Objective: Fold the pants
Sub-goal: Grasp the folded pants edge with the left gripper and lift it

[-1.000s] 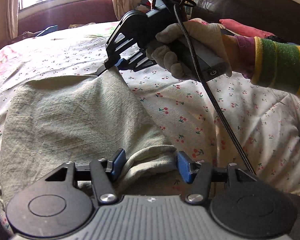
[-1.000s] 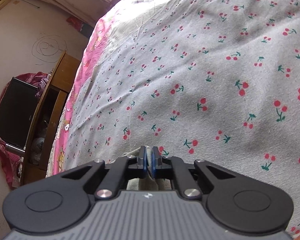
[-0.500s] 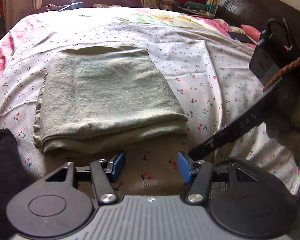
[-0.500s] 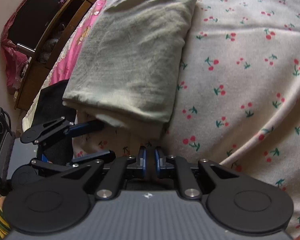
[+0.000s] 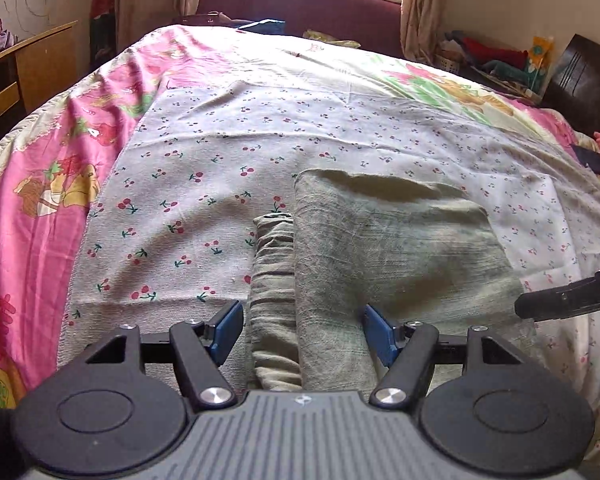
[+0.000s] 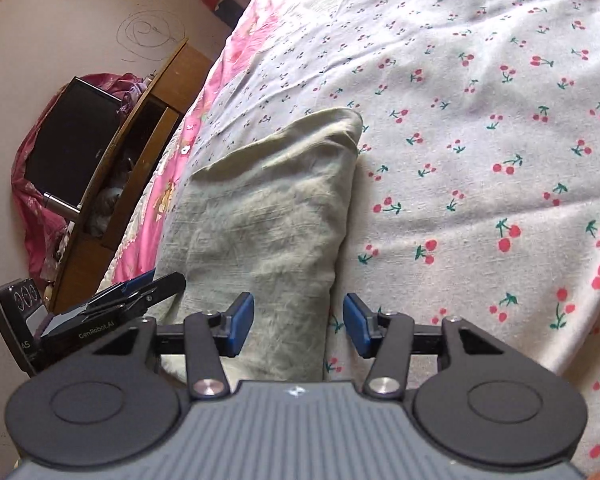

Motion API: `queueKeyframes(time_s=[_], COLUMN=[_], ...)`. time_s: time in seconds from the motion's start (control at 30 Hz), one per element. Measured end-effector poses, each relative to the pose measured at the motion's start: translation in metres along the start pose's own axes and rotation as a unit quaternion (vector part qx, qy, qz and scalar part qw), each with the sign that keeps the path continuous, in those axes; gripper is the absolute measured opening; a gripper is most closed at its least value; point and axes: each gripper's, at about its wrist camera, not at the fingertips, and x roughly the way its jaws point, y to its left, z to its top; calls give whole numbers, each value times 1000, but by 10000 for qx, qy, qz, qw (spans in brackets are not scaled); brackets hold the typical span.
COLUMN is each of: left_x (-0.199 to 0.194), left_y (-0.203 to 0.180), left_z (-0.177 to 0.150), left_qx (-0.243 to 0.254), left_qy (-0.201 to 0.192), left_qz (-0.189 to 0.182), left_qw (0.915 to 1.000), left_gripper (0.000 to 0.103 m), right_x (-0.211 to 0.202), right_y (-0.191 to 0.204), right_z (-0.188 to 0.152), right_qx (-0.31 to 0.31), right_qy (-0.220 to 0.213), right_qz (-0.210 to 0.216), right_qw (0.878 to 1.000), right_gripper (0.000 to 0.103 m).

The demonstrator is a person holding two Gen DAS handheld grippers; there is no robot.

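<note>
The pale green pants point(image 5: 388, 248) lie folded into a thick rectangle on the cherry-print sheet point(image 5: 188, 184). My left gripper point(image 5: 304, 334) hovers at their near left edge. Its jaws are opening, and the bunched edge lies between the blue pads without being pressed. In the right wrist view the pants point(image 6: 268, 216) run away from me. My right gripper point(image 6: 299, 326) straddles their near right edge with its jaws opening and the pads off the cloth. The left gripper point(image 6: 140, 296) shows at the left there. A finger of the right gripper point(image 5: 568, 300) enters the left wrist view from the right.
A pink cartoon bedspread point(image 5: 40, 184) covers the bed's left side. A wooden desk point(image 6: 140, 128) with a dark screen point(image 6: 72, 136) stands beside the bed. A window seat point(image 5: 300, 4) and curtains lie beyond, with a dark headboard point(image 5: 580, 80) and clutter at the far right.
The right gripper let go of the cloth corner, drew back to the near edge and opened its shut jaws. The left gripper swung left along that edge and spread wider. The pants now lie folded.
</note>
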Motion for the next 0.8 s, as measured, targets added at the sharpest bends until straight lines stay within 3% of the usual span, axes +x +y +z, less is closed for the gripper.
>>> queueKeyframes(time_s=[0.13,0.27,0.4,0.47,0.5,0.53,0.6,0.63,0.7,0.8], left_x=[9,7,23,28,28,25,14,7,-2,-12], left_y=[10,13,11,11,11,10,3,-2,-12,-31], left_z=[-5,-7,-2,0,2,3,3,3,2,2], left_qx=[-143,-271,-202,-250,-311,-361,-419,-347,-330,-369], left_qy=[109,202,305,389,418,409,366,318,277,237], left_qz=[-163,-562,-603,-583,-575,-557,-673,-678,-848,-1244], left_qw=[9997,9978,9975,9972,9970,9970,9962,9966,9955,9913], left_gripper=[86,86,98,98,93,88,63,59,39,34], right_x=[21,13,34,51,57,60,53,43,22,-15], right_y=[-9,-18,-15,-9,-7,-7,-6,-2,3,8], right_z=[5,0,5,8,8,10,9,8,4,0], right_qx=[120,195,382,412,441,529,651,537,326,131], right_qy=[-2,78,39,31,50,120,113,39,-24,-55], right_qz=[319,638,1010,974,855,765,813,851,922,813], right_qw=[9994,9977,9941,9944,9954,9956,9945,9949,9952,9966], right_gripper=[51,51,51,35,18,16,13,10,9,9])
